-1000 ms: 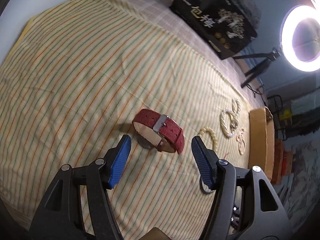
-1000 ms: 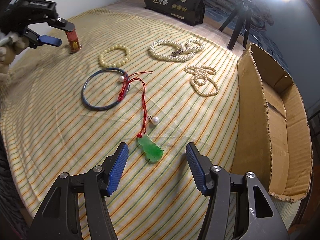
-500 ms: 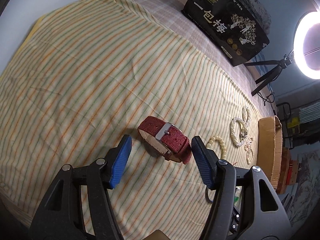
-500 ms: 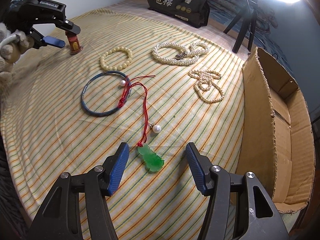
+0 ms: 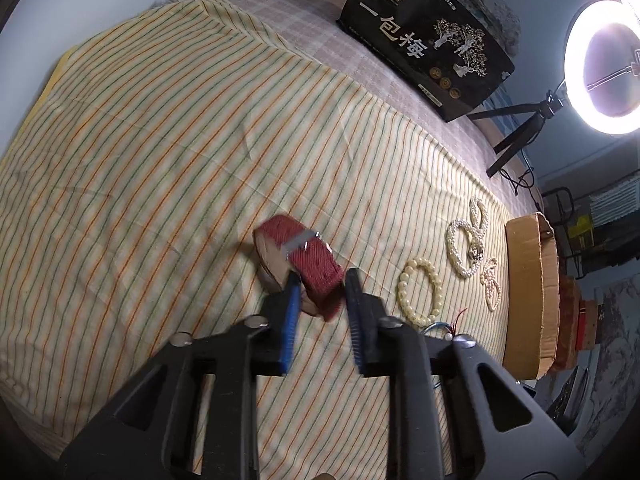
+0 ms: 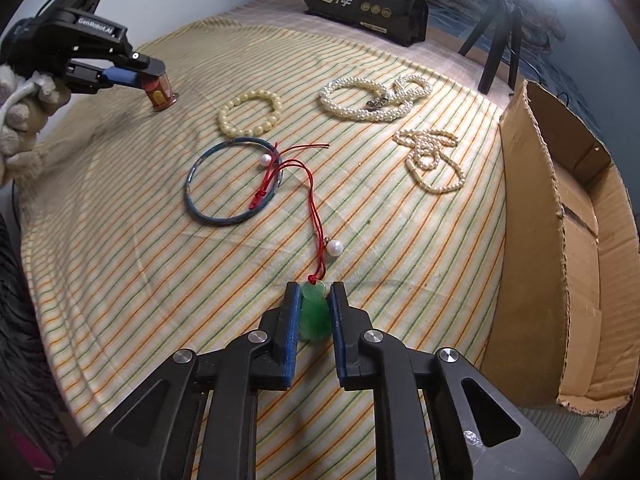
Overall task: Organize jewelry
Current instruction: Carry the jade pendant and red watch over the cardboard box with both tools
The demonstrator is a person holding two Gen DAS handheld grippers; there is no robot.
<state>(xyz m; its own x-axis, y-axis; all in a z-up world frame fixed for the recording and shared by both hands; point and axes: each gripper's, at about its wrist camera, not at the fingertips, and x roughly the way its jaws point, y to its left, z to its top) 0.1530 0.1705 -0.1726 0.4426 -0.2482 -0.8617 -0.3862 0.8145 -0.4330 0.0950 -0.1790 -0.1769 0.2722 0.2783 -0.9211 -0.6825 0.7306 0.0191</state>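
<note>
My left gripper (image 5: 320,280) is shut on a red fabric watch strap (image 5: 310,266) on the striped cloth; it also shows far left in the right wrist view (image 6: 154,80). My right gripper (image 6: 315,292) is shut on a green jade pendant (image 6: 315,316) whose red cord (image 6: 314,216) trails over a blue bangle (image 6: 232,180). A cream bead bracelet (image 6: 250,114), a thick pearl necklace (image 6: 376,96) and a thin pearl strand (image 6: 432,158) lie beyond. A cardboard box (image 6: 536,248) stands open at the right.
A black bag with gold print (image 6: 364,0) stands at the back of the cloth. A ring light on a tripod (image 5: 608,64) stands at the back right. The cloth edge drops off at the left and front.
Both grippers have closed: the left onto the red watch strap, which has tilted up, and the right onto the green pendant after moving forward over it.
</note>
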